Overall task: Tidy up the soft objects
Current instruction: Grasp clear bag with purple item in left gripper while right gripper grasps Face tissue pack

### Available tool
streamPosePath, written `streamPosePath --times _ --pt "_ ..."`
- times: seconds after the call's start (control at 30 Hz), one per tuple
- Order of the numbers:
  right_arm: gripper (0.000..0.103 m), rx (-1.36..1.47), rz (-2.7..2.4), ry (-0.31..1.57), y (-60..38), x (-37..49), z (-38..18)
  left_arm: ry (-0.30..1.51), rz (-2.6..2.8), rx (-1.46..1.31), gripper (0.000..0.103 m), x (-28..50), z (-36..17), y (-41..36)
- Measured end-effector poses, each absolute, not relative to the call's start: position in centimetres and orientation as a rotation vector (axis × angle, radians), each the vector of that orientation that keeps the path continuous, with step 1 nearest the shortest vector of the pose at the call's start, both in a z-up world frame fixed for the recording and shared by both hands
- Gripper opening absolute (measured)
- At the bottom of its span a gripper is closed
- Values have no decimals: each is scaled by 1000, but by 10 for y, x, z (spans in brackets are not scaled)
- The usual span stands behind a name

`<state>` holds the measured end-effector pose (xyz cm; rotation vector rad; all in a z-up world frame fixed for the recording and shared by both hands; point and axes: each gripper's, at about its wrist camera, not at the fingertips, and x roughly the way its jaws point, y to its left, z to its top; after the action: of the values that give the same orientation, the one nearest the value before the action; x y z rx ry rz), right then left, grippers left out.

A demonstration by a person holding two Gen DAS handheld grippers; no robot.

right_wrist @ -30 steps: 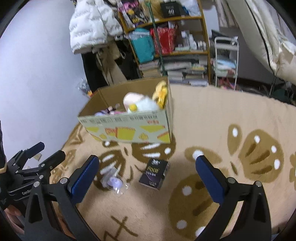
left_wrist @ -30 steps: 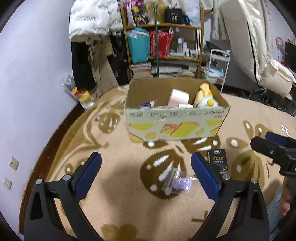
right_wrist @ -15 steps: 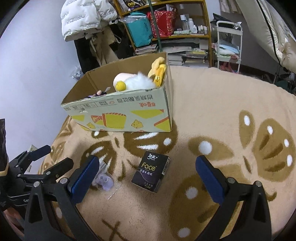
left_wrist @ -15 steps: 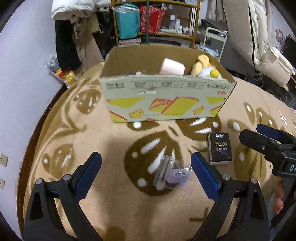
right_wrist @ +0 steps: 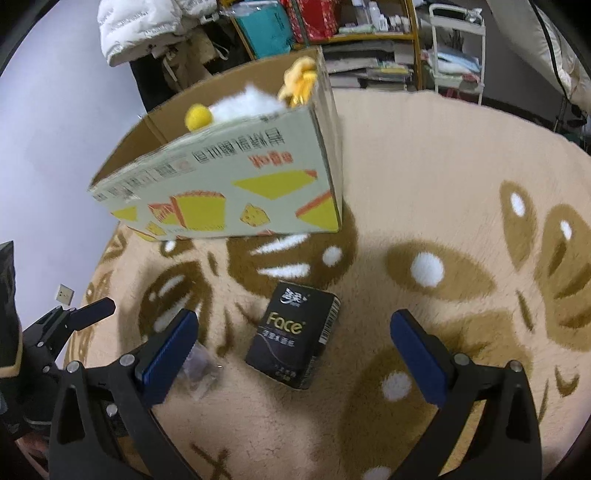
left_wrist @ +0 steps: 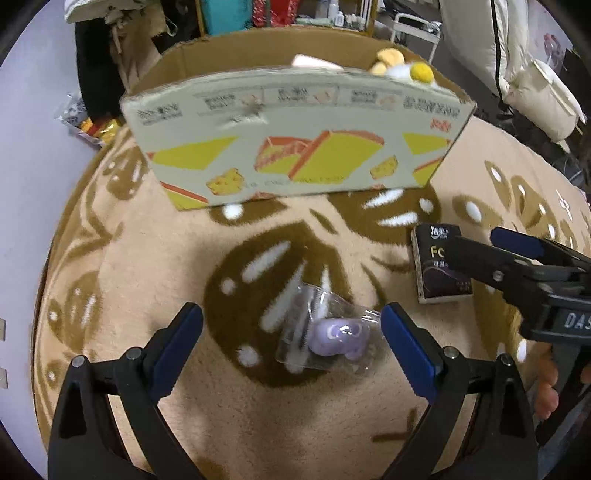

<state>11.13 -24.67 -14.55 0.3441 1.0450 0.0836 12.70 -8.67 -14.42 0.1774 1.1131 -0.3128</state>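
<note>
A small purple soft toy in a clear plastic bag (left_wrist: 334, 338) lies on the rug, between the wide-apart fingers of my left gripper (left_wrist: 291, 338), nearer the right finger and not touched. A black "Face" tissue pack (right_wrist: 295, 339) lies on the rug between the spread fingers of my right gripper (right_wrist: 295, 349), also untouched; the left wrist view shows the same pack (left_wrist: 437, 280) partly behind the right gripper. The open cardboard box (left_wrist: 295, 147) stands beyond, with a white and yellow plush (right_wrist: 243, 107) inside. Both grippers are open and point steeply down.
The tan rug with brown leaf shapes (right_wrist: 443, 206) spreads to the right of the box. Behind the box are shelves (right_wrist: 369, 33), hanging clothes (right_wrist: 147, 29) and a white cart (right_wrist: 458, 48). A wall (left_wrist: 33, 147) runs along the left.
Both grippers have sunk toward the rug and tipped further down. The bagged toy and the tissue pack now look larger and sit between the fingers. The jaws kept their spread.
</note>
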Motion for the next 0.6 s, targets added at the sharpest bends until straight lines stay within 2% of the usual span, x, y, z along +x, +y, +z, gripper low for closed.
streamPosePath --times 0.6 --pt "103 349 84 1132 -247 119 -176 1218 -403 164 96 130 -172 -104"
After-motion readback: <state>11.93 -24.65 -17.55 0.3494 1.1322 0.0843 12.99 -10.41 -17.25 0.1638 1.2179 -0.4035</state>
